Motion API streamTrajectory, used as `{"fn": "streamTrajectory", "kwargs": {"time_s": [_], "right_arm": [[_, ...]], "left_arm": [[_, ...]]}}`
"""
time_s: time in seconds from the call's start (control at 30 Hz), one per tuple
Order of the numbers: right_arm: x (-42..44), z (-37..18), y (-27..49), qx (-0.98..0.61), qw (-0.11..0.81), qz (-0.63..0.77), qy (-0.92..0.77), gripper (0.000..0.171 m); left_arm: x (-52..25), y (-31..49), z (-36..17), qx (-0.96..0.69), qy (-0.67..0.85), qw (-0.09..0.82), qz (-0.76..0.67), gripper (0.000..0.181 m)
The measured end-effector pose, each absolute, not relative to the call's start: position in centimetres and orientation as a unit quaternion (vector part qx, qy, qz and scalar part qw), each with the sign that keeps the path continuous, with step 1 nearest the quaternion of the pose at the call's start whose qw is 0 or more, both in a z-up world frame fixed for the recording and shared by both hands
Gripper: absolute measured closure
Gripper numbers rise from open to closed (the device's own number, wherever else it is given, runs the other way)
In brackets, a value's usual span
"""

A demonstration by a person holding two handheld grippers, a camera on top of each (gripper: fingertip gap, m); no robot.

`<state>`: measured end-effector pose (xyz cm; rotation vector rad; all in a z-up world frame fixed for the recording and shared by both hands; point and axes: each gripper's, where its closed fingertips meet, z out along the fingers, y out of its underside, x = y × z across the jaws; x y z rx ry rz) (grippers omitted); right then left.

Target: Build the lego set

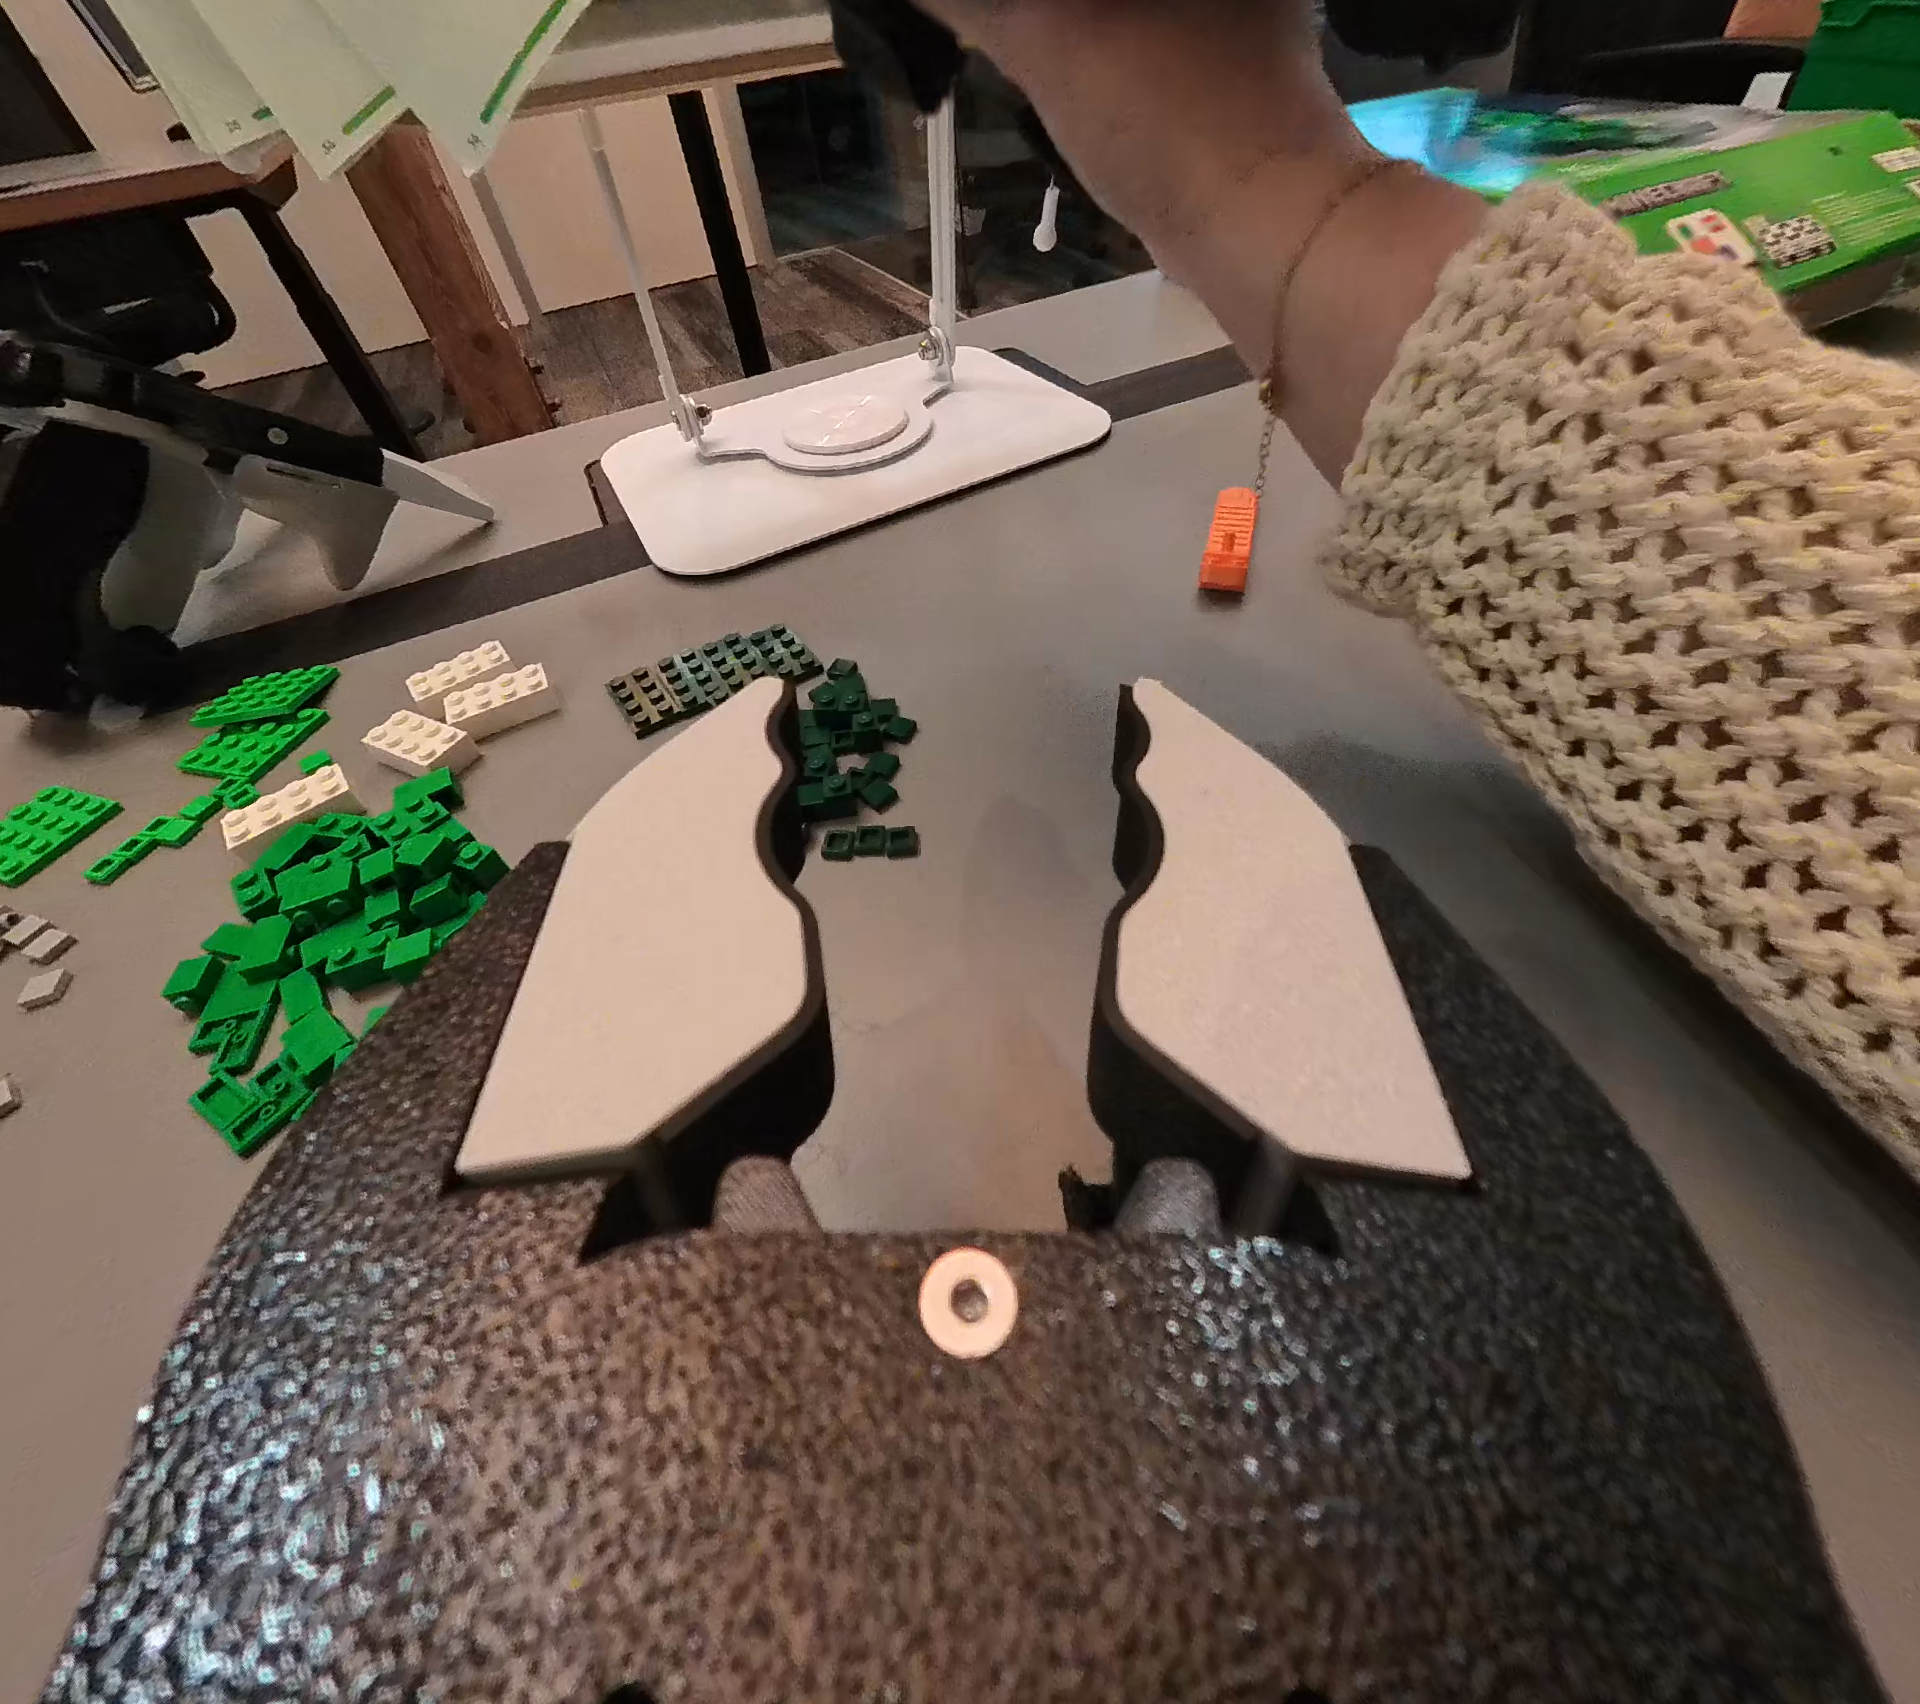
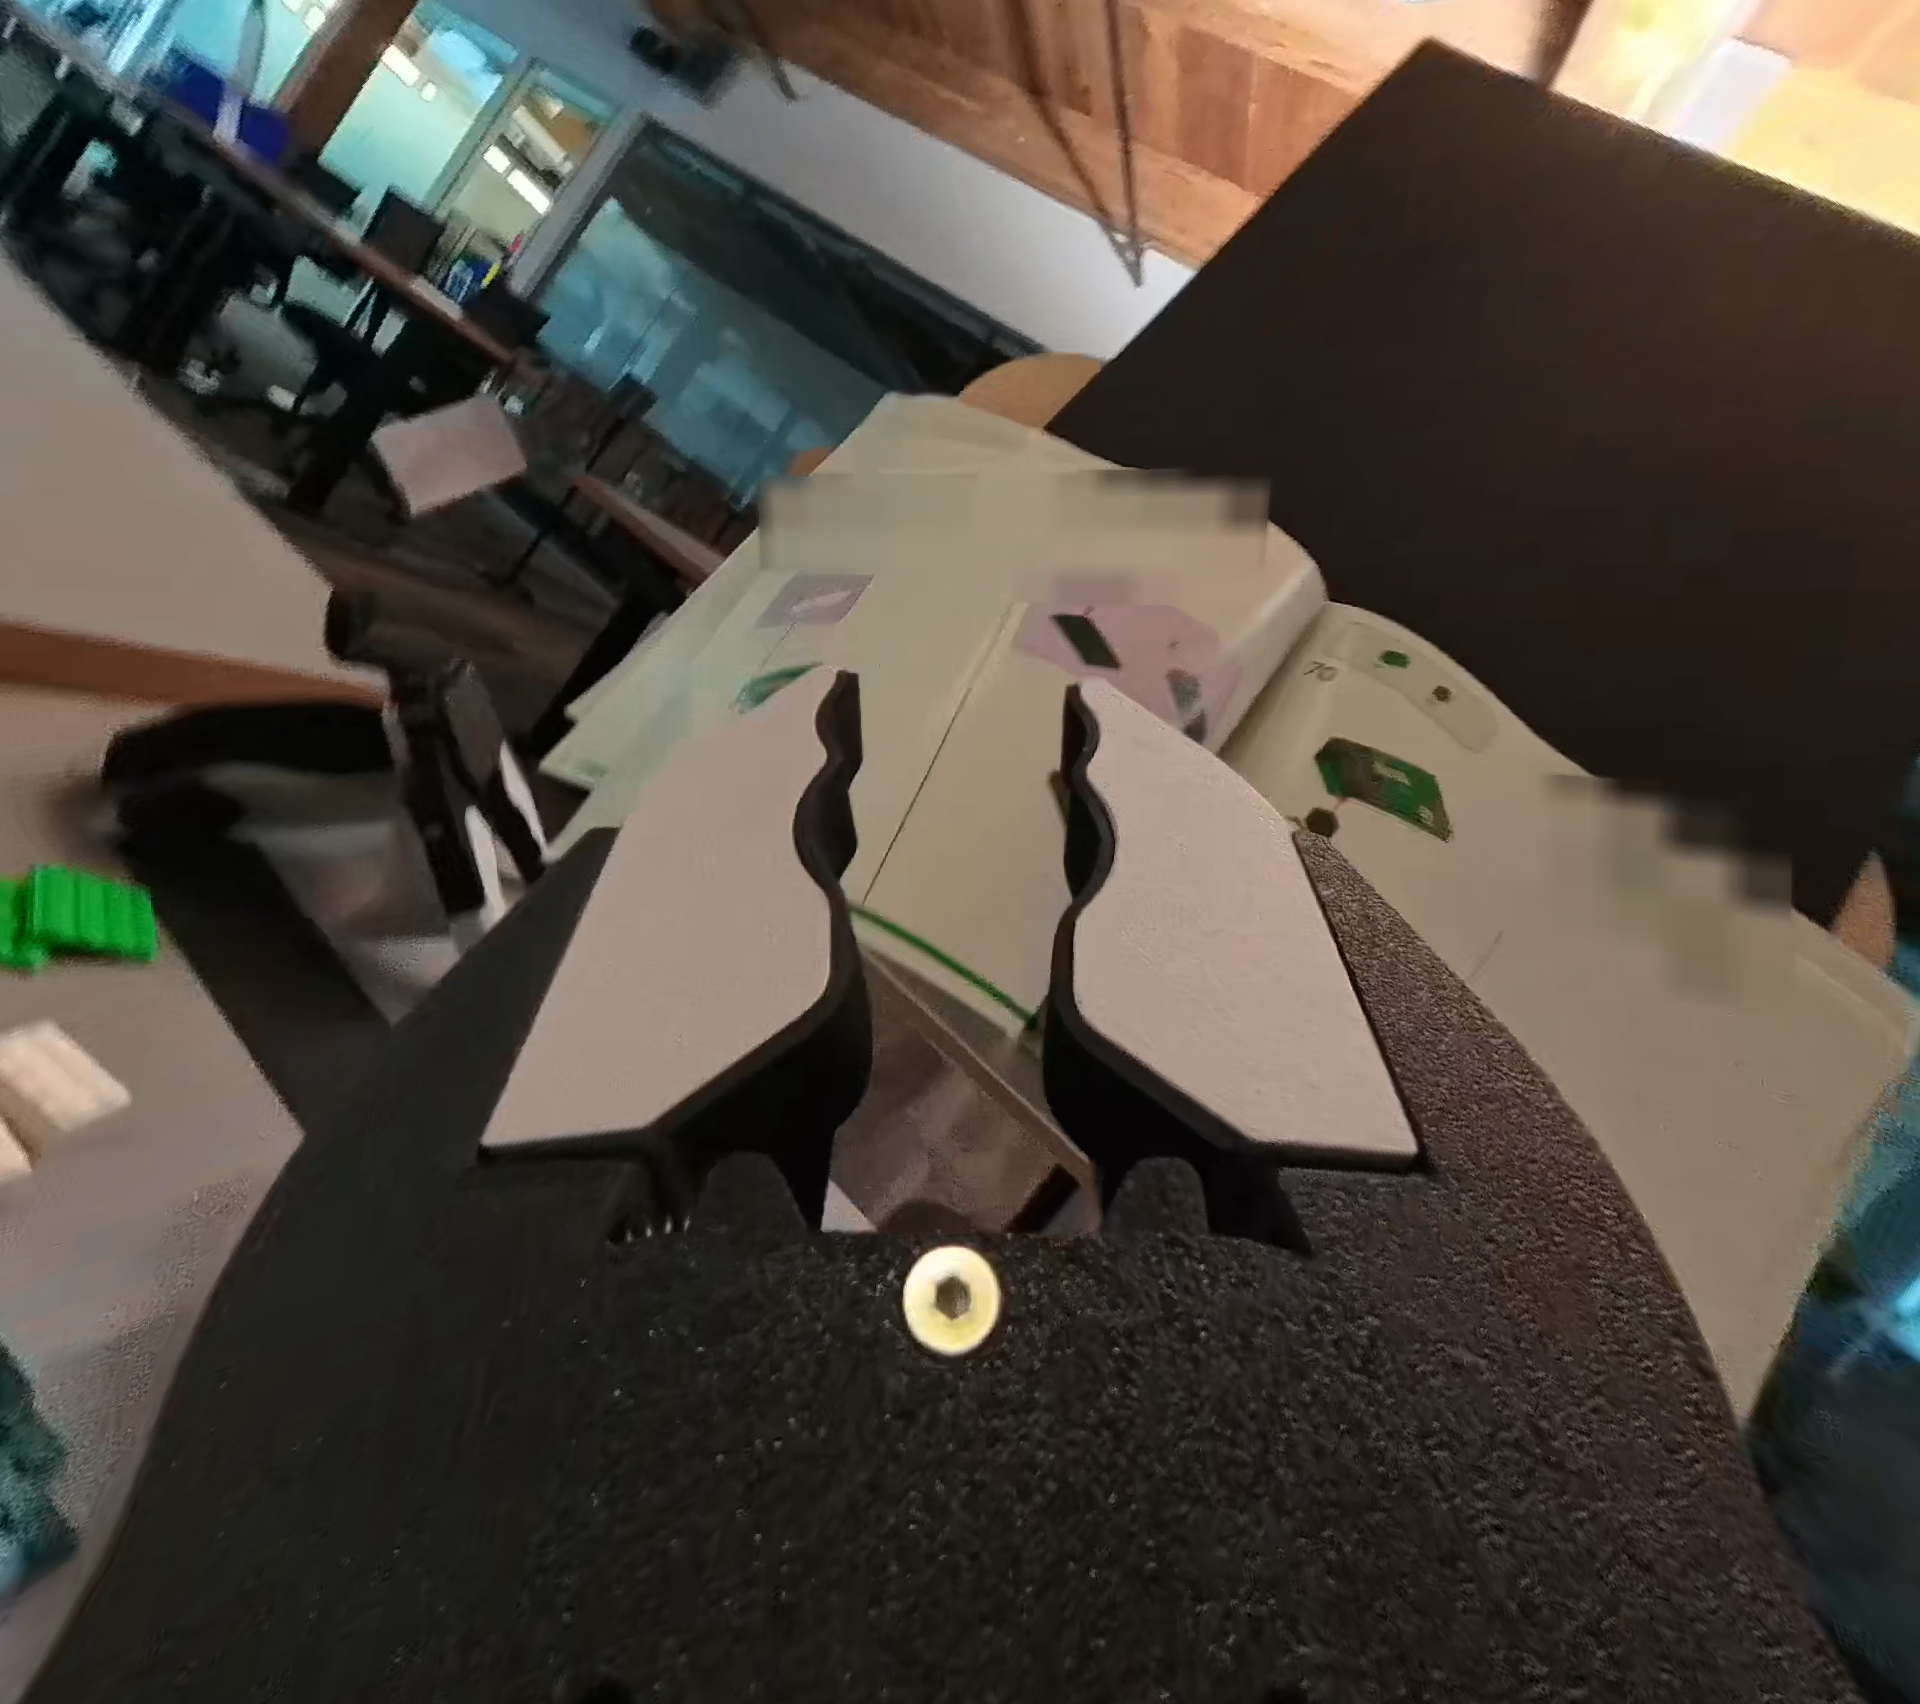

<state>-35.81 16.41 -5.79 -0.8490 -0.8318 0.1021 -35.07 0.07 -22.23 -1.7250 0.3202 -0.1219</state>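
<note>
While the left tongs (image 1: 956,698) hang open and empty over the grey table (image 1: 1039,615), only that view shows the bricks: bright green pile (image 1: 332,916), white bricks (image 1: 457,709), dark green pieces (image 1: 831,740) by the left fingertip. The right tongs (image 2: 961,709), open and empty, point up at the instruction booklet (image 2: 966,636). Bare table lies ahead.
</note>
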Motion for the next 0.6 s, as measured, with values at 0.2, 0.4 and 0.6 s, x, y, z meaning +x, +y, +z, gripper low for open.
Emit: {"fn": "streamTrajectory", "kwargs": {"time_s": [0.2,0.4,0.6], "right_arm": [[-37.5,-9.1,16.6,-0.381,0.798,-0.002,-0.467,0.134],[-37.5,-11.0,17.7,-0.372,0.774,-0.093,-0.503,0.121],[-37.0,-11.3,18.7,-0.317,0.778,-0.256,-0.478,0.115]], "left_arm": [[-35.1,0.1,-22.2,-0.755,0.140,0.638,-0.054,0.124],[-35.0,0.0,-22.3,-0.756,0.142,0.637,-0.055,0.124],[-34.9,0.0,-22.3,-0.756,0.141,0.636,-0.056,0.124]]}}
